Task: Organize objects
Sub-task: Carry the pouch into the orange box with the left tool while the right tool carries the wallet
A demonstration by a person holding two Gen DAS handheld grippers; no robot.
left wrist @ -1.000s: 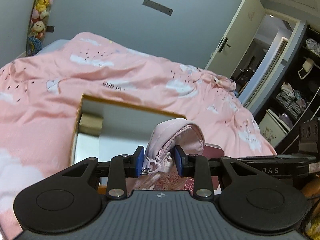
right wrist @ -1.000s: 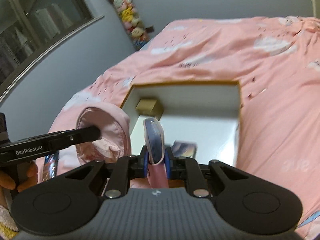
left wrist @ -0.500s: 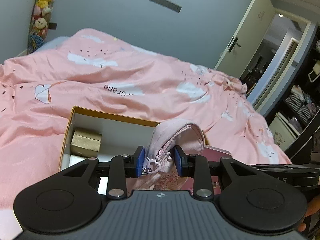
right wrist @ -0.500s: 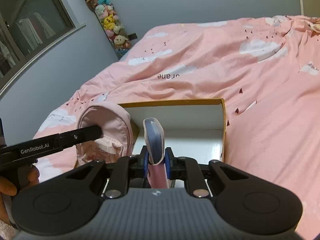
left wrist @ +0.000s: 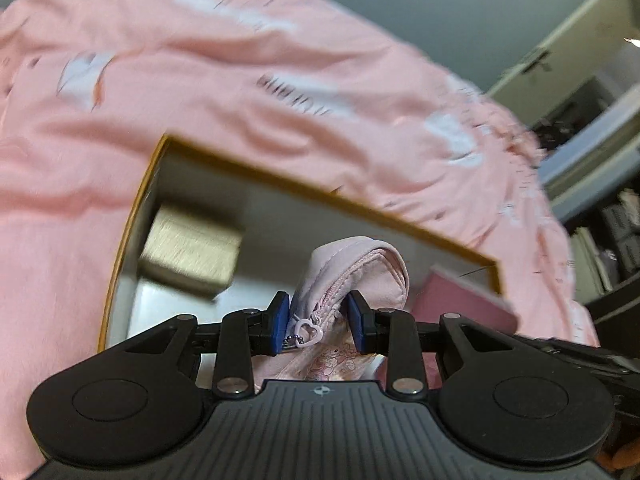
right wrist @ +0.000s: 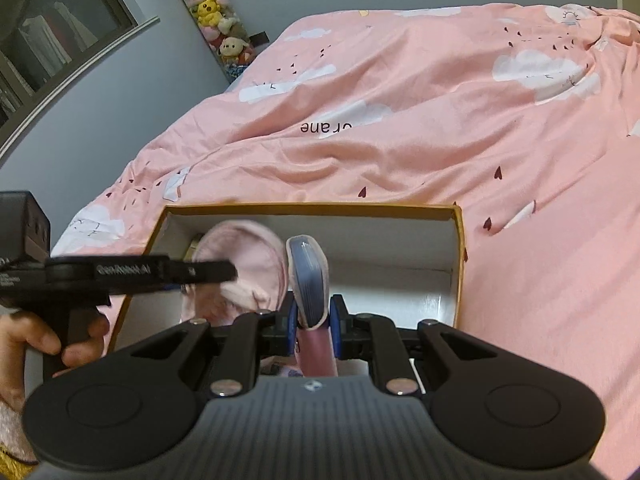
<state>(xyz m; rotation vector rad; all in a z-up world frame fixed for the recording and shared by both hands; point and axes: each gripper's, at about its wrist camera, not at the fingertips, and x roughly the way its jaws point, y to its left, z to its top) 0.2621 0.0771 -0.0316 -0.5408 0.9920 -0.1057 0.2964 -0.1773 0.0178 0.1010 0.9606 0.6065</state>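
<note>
My left gripper [left wrist: 319, 315] is shut on a pink zip pouch [left wrist: 360, 268] with a heart-shaped pull and holds it over the open gold-rimmed box [left wrist: 132, 224]. The pouch [right wrist: 244, 256] and the left gripper also show in the right wrist view, above the left half of the box [right wrist: 458, 264]. My right gripper [right wrist: 313, 320] is shut on a pink notebook [right wrist: 308, 276], held edge-up over the box's middle. A small gold box [left wrist: 192, 252] sits in the box's far left corner.
The box lies on a bed with a pink cloud-print duvet [right wrist: 440, 120]. A column of plush toys [right wrist: 212, 12] hangs on the far wall. A door and dark shelves [left wrist: 616, 216] stand to the right of the bed.
My left gripper has swung with the pouch from beside the box to over its inside; its view is blurred with motion. My right gripper has moved nearer over the box with the notebook.
</note>
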